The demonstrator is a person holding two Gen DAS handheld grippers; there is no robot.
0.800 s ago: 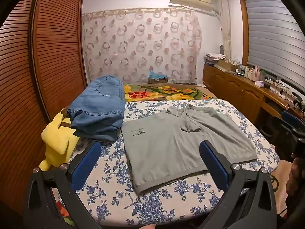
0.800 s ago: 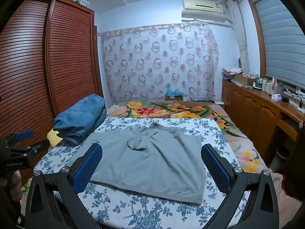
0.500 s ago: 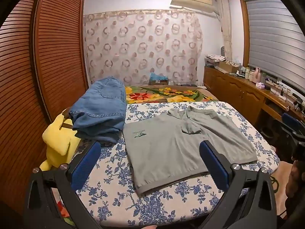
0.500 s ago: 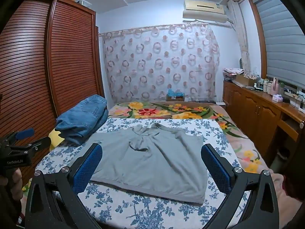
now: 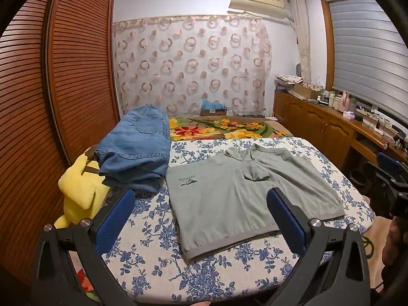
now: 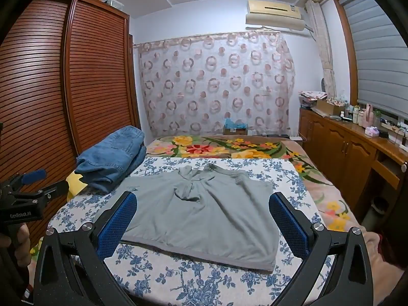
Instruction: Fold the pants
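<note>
Compared with the earlier frames, the scene is nearly unchanged: both views sit slightly farther forward, and nothing on the bed has moved. Left gripper (image 5: 200,210) and right gripper (image 6: 202,215) each hover above the near edge of the bed (image 5: 153,262) with jaws spread wide and nothing between them. One pair of grey pants (image 5: 244,191) lies spread flat on the blue-flowered sheet, mid-bed, waistband toward the far side. One stack of folded blue jeans (image 5: 137,150) rests just beside its left edge, partly on one yellow plush toy (image 5: 79,188). One wooden cabinet (image 6: 352,150) lines the right wall.
</note>
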